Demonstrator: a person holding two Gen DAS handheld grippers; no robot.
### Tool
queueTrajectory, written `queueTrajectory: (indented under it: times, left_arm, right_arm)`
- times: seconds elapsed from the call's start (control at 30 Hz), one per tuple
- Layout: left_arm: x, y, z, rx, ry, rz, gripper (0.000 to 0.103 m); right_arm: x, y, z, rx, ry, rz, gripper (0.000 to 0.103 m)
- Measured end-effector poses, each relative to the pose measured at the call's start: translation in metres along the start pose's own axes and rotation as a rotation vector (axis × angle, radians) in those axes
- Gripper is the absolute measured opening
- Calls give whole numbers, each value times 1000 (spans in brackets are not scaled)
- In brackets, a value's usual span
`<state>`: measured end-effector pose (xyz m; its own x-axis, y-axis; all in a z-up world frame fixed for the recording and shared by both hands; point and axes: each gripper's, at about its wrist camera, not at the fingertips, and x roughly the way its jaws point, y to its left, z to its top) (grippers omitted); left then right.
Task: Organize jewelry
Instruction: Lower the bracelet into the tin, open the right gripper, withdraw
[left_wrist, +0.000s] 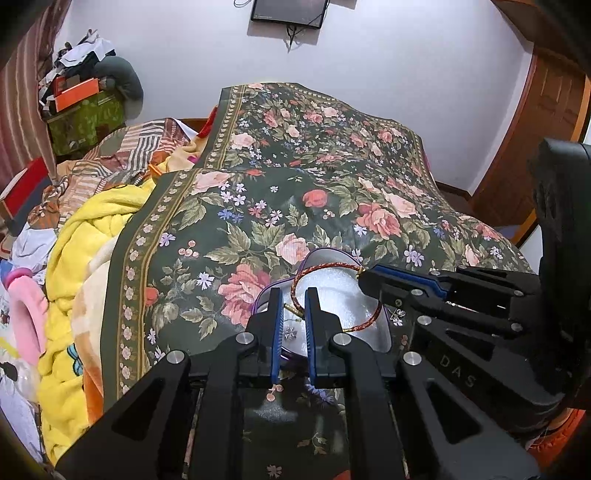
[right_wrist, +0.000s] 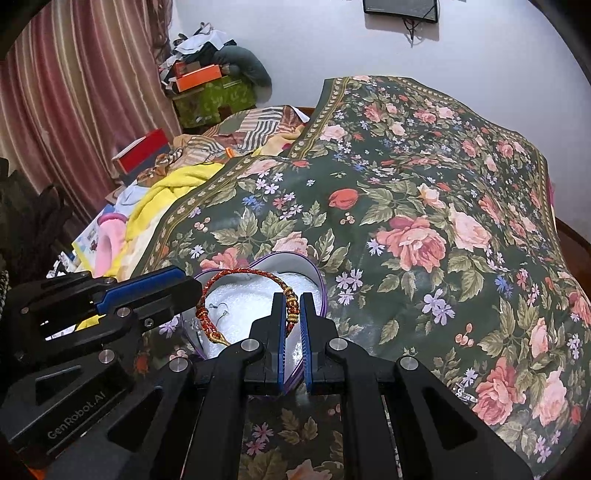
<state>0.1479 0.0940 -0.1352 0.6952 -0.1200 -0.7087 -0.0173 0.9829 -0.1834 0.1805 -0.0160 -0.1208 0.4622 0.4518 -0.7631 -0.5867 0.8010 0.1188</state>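
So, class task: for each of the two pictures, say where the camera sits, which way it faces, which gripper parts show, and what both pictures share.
Left wrist: sits on the left gripper, faces forward over the floral cloth toward the white wall; own fingers frame the heart-shaped box, right gripper enters from the right.
Right wrist: sits on the right gripper, same heading; its fingers pinch the red bracelet, left gripper enters from the left.
Shared: box, bracelet, cloth, wall screen, orange box.
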Motion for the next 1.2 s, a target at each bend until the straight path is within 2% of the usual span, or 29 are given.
queueTrajectory:
  times: [0.1, 0.23, 0.37, 0.6, 0.7, 0.77, 1.0, 1.2]
  left_arm:
    - [-1, 0, 0, 1, 0, 3, 9]
    - [-4, 2, 2, -5, 2, 4, 9]
    - [-8, 2, 3, -6, 1, 10, 10]
    - [-22, -2, 6, -1, -21, 19, 18]
    - [-32, -7, 8, 10, -38, 22, 21]
    - [-39, -11, 9, 16, -51, 19, 26]
    - [-63, -33, 13, 62, -96, 10, 28]
    - [-75, -57, 10, 103, -112, -8, 33]
  right_arm:
    - [1, 1, 0, -3, 18, 2, 7]
    - [1, 0, 0, -5, 28, -1, 16]
    - [-11, 1, 0, -10, 10, -7, 17]
    - [-42, -4, 2, -12, -45, -35, 18]
    - [-57, -8, 2, -11, -73, -57, 18]
    - [-67, -11, 1, -14, -90, -74, 18]
    - [-100, -27, -11, -2, -132, -122, 19]
    - [-122, -44, -26, 19, -151, -170, 29]
